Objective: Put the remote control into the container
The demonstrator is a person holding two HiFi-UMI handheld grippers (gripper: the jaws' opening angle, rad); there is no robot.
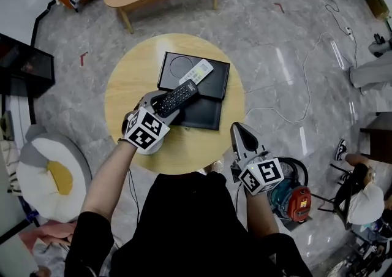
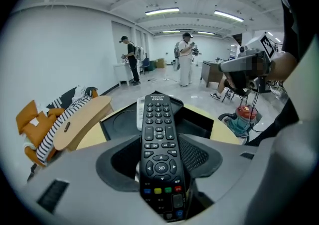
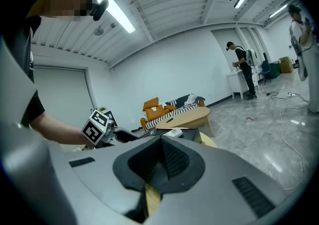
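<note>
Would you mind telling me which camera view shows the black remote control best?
The left gripper view: the long black plastic remote control fills its centre, buttons clear. The head view shows it small; the right gripper view, barely.

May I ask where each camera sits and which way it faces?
Head view: on the person's head, facing steeply down at the round table; forearms, left gripper, right gripper show.
Left gripper view: rides that gripper, looks along jaws shut on the black remote control, toward the container.
Right gripper view: rides that gripper, looks along shut jaws toward the left gripper.
Head view and left gripper view share the container.
</note>
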